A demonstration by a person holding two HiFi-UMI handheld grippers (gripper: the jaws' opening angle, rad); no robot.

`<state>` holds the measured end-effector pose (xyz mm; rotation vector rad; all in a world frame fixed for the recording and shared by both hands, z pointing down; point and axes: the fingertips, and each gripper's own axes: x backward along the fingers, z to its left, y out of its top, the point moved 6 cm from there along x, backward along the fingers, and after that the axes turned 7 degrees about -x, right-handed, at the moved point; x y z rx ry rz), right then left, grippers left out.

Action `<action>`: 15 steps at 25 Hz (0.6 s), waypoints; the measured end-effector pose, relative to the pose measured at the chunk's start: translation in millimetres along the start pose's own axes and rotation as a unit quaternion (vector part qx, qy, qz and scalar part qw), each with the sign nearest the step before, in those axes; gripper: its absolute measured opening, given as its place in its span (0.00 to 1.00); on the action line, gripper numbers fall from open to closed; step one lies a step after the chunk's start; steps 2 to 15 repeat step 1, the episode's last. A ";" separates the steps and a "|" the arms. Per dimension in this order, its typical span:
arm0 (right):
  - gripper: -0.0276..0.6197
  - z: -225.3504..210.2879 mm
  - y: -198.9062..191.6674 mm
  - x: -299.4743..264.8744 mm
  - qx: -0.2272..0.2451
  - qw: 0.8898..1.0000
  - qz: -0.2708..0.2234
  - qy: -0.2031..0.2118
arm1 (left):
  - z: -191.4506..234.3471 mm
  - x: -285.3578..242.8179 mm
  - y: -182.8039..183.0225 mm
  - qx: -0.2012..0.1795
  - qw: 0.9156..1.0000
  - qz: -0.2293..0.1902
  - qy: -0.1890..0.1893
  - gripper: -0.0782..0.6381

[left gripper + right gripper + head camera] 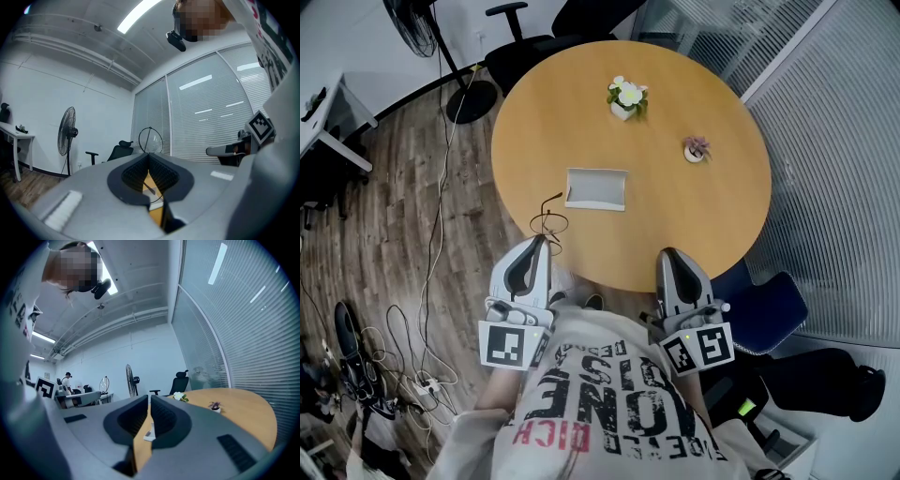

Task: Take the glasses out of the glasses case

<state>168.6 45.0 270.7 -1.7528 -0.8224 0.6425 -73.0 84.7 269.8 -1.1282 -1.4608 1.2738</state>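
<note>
A white rectangular glasses case point(596, 188) lies flat on the round wooden table point(712, 216), past both grippers. My left gripper point(542, 240) is at the table's near edge, shut on thin dark wire-framed glasses point(548, 222). In the left gripper view a round lens rim point(150, 139) stands up above the jaw tips point(149, 154), and a thin temple runs between the pads. My right gripper point(668, 255) is also at the near edge, shut with nothing in it. Through the slit of its jaws point(149, 397), the case point(149, 433) shows.
A white pot of flowers point(627, 97) and a small plant point(697, 148) stand on the far half of the table. Black office chairs point(525, 42) are behind it, a blue chair point(769, 309) is at my right, and cables point(412, 366) lie on the wood floor at left.
</note>
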 end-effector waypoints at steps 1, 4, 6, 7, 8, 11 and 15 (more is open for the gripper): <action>0.09 -0.2 0.5 0.2 0.000 1.000 -0.001 0.000 | -0.2 -0.2 0.3 0.000 1.000 0.000 0.000 0.13; 0.09 -0.2 0.5 0.2 0.000 1.000 -0.001 0.000 | -0.2 -0.2 0.3 0.000 1.000 0.000 0.000 0.13; 0.09 -0.2 0.5 0.2 0.000 1.000 -0.001 0.000 | -0.2 -0.2 0.3 0.000 1.000 0.000 0.000 0.13; 0.09 -0.2 0.5 0.2 0.000 1.000 -0.001 0.000 | -0.2 -0.2 0.3 0.000 1.000 0.000 0.000 0.13; 0.09 -0.2 0.5 0.2 0.000 1.000 -0.001 0.000 | -0.2 -0.2 0.3 0.000 1.000 0.000 0.000 0.13; 0.09 -0.2 0.5 0.2 0.000 1.000 -0.001 0.000 | -0.2 -0.2 0.3 0.000 1.000 0.000 0.000 0.13; 0.09 -0.2 0.5 0.2 0.000 1.000 -0.001 0.000 | -0.2 -0.2 0.3 0.000 1.000 0.000 0.000 0.13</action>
